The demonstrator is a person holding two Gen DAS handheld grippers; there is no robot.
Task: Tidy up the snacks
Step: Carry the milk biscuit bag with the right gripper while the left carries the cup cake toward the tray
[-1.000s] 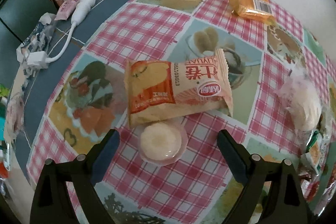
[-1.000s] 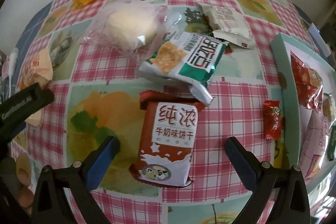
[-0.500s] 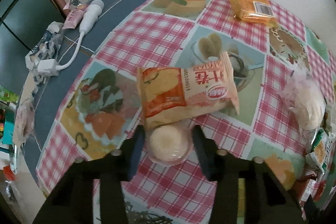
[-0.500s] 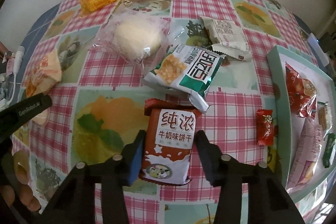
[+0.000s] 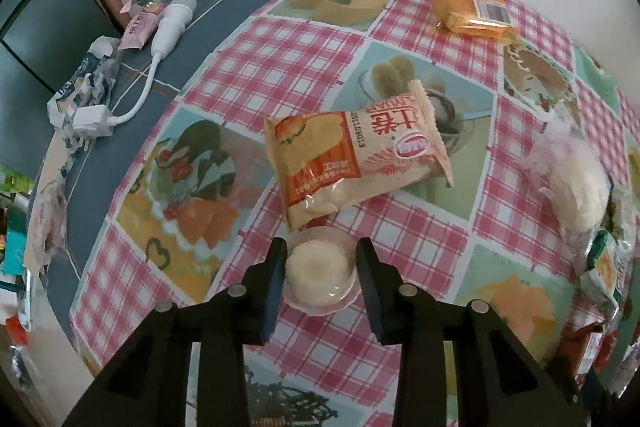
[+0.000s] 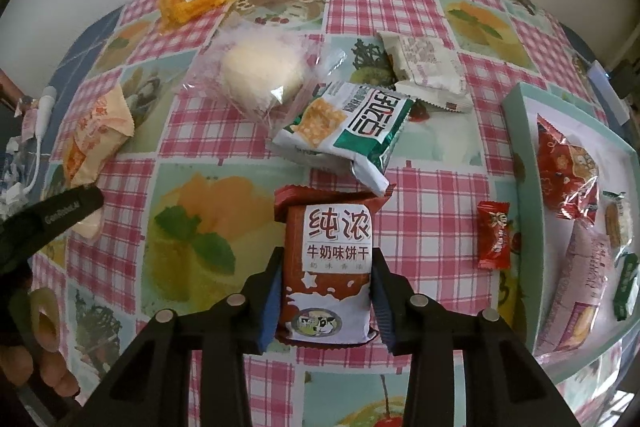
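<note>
Both your grippers have clamped in from wide open since a second ago — each has a snack now.

Your left gripper (image 5: 320,267) is closing on the clear pudding cup (image 5: 319,271), pads against its sides, just below the orange pastry bag (image 5: 352,159). Your right gripper (image 6: 326,291) is clenched on the brown milk biscuit pack (image 6: 326,267), sitting on the checkered tablecloth (image 6: 436,187) — left of the teal tray (image 6: 516,131).
</note>
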